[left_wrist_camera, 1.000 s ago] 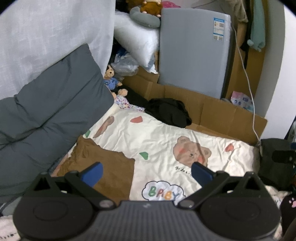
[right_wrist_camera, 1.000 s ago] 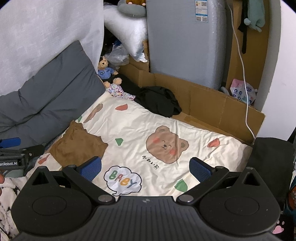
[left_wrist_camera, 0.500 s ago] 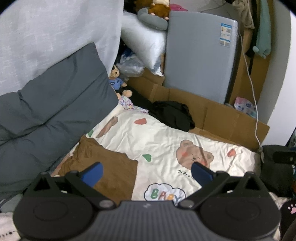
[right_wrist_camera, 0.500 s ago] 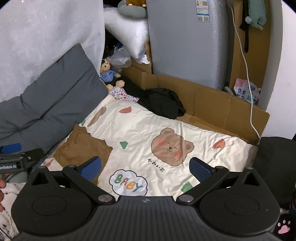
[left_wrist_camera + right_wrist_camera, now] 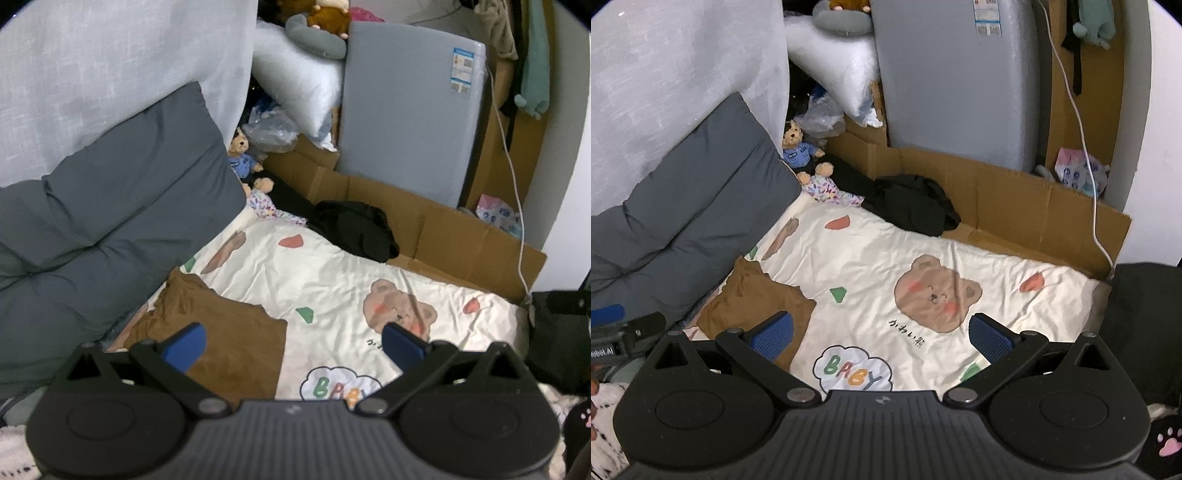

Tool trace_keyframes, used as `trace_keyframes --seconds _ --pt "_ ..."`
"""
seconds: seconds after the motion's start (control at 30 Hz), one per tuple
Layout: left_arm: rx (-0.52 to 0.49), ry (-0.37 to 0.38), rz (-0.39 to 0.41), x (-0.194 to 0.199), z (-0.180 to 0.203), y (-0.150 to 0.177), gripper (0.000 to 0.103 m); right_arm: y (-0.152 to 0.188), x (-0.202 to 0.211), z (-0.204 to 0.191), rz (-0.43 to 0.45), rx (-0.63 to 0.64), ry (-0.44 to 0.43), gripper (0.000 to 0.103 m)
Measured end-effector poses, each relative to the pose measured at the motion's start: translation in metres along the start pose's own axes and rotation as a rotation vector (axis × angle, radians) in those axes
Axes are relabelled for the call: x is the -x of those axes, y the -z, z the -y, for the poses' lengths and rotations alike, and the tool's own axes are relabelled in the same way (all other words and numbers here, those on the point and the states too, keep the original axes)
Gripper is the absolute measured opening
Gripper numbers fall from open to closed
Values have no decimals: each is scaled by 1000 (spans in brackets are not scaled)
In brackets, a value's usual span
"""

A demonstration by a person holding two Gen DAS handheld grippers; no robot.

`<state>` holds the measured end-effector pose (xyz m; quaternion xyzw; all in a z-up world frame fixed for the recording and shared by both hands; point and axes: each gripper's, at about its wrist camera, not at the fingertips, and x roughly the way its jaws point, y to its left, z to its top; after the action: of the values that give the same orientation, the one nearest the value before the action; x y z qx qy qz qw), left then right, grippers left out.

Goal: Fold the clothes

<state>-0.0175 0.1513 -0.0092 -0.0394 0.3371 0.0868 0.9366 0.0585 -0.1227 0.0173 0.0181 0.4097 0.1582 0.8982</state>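
Observation:
A folded brown garment [image 5: 229, 336] [image 5: 757, 306] lies at the near left of a cream bedspread [image 5: 332, 280] [image 5: 871, 266] printed with bears. A crumpled black garment [image 5: 354, 229] [image 5: 912, 206] sits at the spread's far edge against the cardboard. My left gripper [image 5: 293, 345] hovers open above the near part of the spread, its left pad over the brown garment. My right gripper [image 5: 881, 338] is open too, held above the "BABY" print, with nothing between its fingers. The left gripper's tip [image 5: 613, 325] pokes into the right wrist view at the left edge.
A large grey cushion [image 5: 103, 221] [image 5: 683, 195] leans along the left. Cardboard walls [image 5: 443, 229] [image 5: 1015, 199] and a grey upright panel [image 5: 406, 122] [image 5: 953, 81] bound the far side. A small teddy bear [image 5: 242, 155] [image 5: 798, 147] sits in the corner. A dark bag [image 5: 1145, 314] stands right.
Both grippers have drifted slightly, so the bedspread sits a little lower and further right in the views. The jaws stay open, and the garments have not moved.

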Motion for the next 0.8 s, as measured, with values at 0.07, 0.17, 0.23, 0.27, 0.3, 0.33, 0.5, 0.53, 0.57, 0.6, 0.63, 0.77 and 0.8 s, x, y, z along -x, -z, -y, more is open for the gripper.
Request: trace_keyframes --seconds 0.07,0.17,0.23,0.27,0.3,0.33,0.5,0.53,0.57,0.6,0.63,0.77,0.8 --pt "1 3 3 -2 -3 0 103 -1 -2 -3 -1 6 3 103" --pt "-8 8 4 -3 -7 2 103 -2 -7 -5 -13 9 -11 103" --pt "-5 4 -6 -8 -10 3 103 -4 -8 -9 -16 16 -9 103" --pt "3 9 -11 -11 -12 3 103 -5 -8 -11 -15 19 -8 103" --pt "10 13 -16 -14 -15 4 103 -7 -8 -13 -12 21 -12 103" --pt "18 17 -21 -17 -17 4 103 -8 -8 -14 -11 22 -19 103" --pt "46 23 -34 -27 -30 9 103 -11 -8 -18 -6 21 -63 103" --pt "52 24 -37 -29 -33 10 103 -12 -8 -18 -4 20 -67 103" --pt "57 24 -39 -32 -35 10 103 -12 -7 -18 -2 19 -71 103" --pt "62 24 -41 -34 -38 11 103 -13 -6 -18 0 19 -74 103" --pt "66 23 -43 -37 -40 11 103 -13 -6 -18 2 18 -78 103" --pt "81 24 -36 -42 -48 13 103 -3 -8 2 48 -13 -108 103" --pt "77 13 -29 -44 -48 15 103 -2 -8 4 49 -21 -112 103"
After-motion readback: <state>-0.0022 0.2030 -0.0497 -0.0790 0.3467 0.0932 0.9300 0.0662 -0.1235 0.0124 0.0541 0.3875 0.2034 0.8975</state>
